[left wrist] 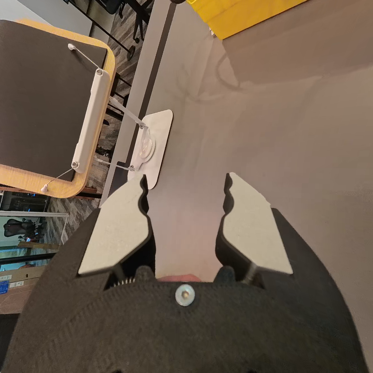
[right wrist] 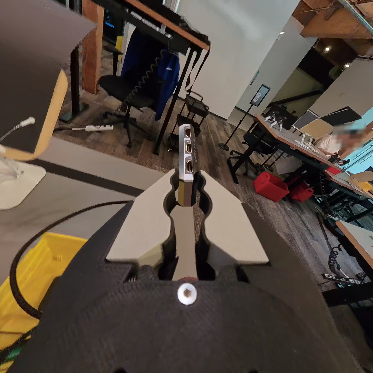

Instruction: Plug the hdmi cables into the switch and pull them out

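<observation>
In the right wrist view my right gripper (right wrist: 186, 177) is shut on the HDMI switch (right wrist: 188, 155), a slim silver and black box held on edge in the air. Its three ports face me and all are empty. A black braided cable (right wrist: 22, 252) curves over the grey table (right wrist: 84, 167) at the left; its plug is hidden. In the left wrist view my left gripper (left wrist: 186, 177) is open and empty above the grey table (left wrist: 262, 131). No cable shows in that view.
A yellow bin (right wrist: 30, 268) sits at the lower left of the right view and at the top of the left view (left wrist: 232, 16). A white stand base (left wrist: 153, 145) holds a black board with a wooden rim (left wrist: 44, 101). The table's edge (left wrist: 149, 70) runs beside it. Desks and chairs stand beyond. Spacing between my two grippers at the tips: around 55 cm.
</observation>
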{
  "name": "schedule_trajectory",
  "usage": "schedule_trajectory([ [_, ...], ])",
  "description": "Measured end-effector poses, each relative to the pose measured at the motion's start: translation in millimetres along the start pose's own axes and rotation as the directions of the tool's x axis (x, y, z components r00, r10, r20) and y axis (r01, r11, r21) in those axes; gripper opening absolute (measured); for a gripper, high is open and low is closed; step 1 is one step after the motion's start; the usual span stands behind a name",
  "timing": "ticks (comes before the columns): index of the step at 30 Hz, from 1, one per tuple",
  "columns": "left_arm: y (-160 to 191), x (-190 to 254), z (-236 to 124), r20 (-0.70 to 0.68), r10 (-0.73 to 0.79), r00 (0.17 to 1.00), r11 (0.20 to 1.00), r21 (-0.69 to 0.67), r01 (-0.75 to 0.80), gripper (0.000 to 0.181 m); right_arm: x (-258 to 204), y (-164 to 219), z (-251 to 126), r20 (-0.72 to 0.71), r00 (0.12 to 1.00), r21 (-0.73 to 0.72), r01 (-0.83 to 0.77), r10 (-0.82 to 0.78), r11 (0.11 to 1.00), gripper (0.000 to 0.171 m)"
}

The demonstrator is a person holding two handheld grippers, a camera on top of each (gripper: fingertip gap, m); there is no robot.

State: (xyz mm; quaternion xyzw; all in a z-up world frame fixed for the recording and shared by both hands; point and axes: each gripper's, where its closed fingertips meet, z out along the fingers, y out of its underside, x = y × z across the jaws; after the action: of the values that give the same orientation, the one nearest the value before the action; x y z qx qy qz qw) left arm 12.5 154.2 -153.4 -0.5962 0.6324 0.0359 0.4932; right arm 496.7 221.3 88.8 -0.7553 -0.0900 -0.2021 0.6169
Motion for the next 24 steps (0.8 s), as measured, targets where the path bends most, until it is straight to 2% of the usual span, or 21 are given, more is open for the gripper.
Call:
schedule_trajectory([
  [5, 1, 3, 3, -0.007, 0.0, 1.0, 1.0, -0.006, 0.0, 0.072, -49, 43, -1, 0.089, 0.992, -0.049, 0.097, -0.092, 0.994, 0.015],
  [11, 3, 7, 6, -0.019, 0.002, 1.0, 1.0, -0.011, -0.003, 0.072, -96, 91, -8, 0.257, 0.927, -0.155, 0.318, -0.272, 0.935, 0.015],
  [17, 2, 7, 5, -0.013, 0.009, 1.0, 1.0, -0.011, -0.01, 0.072, -120, 138, -17, 0.417, 0.839, -0.276, 0.483, -0.349, 0.831, 0.015],
  [24, 1, 9, 5, -0.015, 0.016, 1.0, 1.0, -0.011, -0.016, 0.072, -129, 179, -27, 0.527, 0.713, -0.362, 0.681, -0.463, 0.636, 0.017],
])
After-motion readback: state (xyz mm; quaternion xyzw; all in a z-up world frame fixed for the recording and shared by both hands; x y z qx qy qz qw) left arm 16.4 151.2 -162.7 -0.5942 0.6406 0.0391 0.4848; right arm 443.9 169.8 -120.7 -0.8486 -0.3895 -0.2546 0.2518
